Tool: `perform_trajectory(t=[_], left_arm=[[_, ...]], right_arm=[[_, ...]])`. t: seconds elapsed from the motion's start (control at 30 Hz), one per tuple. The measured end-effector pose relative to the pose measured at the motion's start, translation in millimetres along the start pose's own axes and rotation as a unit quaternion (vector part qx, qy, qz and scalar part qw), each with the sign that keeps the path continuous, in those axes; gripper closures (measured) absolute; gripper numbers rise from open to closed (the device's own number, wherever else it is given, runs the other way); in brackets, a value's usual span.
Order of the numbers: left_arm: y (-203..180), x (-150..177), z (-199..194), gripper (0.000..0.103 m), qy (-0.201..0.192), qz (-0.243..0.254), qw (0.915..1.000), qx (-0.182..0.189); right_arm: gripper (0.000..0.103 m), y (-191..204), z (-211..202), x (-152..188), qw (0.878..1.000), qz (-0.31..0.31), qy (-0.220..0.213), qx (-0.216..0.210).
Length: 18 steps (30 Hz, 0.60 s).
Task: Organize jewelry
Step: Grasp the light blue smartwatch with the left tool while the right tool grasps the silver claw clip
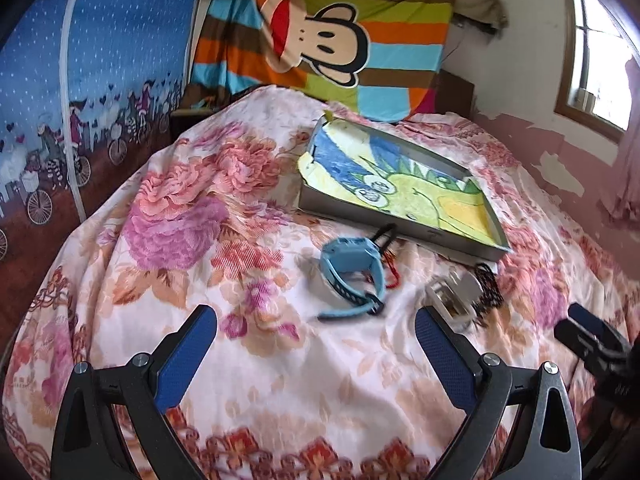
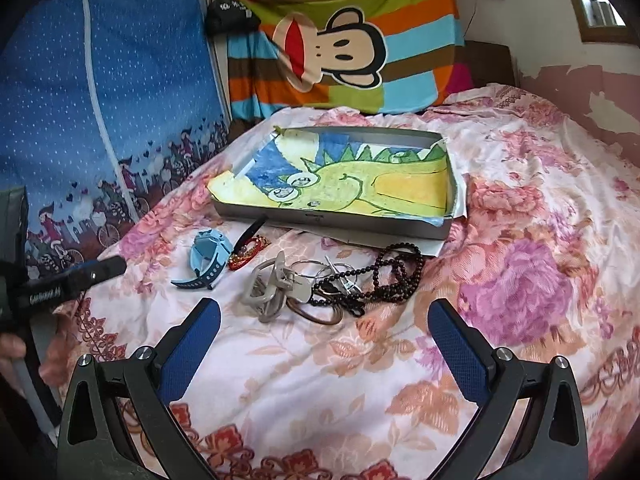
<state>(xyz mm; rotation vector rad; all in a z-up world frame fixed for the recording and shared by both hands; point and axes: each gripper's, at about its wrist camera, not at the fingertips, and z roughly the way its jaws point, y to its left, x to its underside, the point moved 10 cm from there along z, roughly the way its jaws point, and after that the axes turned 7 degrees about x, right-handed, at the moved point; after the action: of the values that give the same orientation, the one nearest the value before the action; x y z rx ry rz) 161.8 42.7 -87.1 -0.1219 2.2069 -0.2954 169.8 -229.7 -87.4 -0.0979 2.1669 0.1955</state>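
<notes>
Barely begun: tray [image 2: 400, 227] bare but for its drawing, watch [image 2: 208, 258], clip [image 2: 272, 284], rings [image 2: 320, 276] and beads [image 2: 384, 276] heaped loose on quilt [image 2: 320, 380] before it, left gripper [image 1: 316, 344] and right gripper [image 2: 324, 340] agape, empty.

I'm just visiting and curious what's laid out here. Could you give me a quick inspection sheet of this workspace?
Surface: bed with floral bedspread.
Job's things: grey tray lined with a drawing, no jewelry in it; blue watch, red bracelet, grey hair clip, metal rings, black bead necklace lie in front of it.
Clutter: nothing seen.
Tongs: left tongs open; right tongs open; both hold nothing.
Cables: nothing seen.
Surroundings: striped monkey blanket, blue curtain, window.
</notes>
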Motion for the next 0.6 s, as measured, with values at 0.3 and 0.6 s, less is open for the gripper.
perform_trajectory(t=[0.3,0.6], left_arm=[[-4,-21,52,0.01,0.069,0.011,0.9976,0.0],[2,-5,90,0.053,0.148,-0.02,0.9887,0.015]], right_arm=[[0.001,12,35,-20,0.999,0.006,0.04,-0.011],[0.033,38,70,-13,0.996,0.009,0.081,-0.044]])
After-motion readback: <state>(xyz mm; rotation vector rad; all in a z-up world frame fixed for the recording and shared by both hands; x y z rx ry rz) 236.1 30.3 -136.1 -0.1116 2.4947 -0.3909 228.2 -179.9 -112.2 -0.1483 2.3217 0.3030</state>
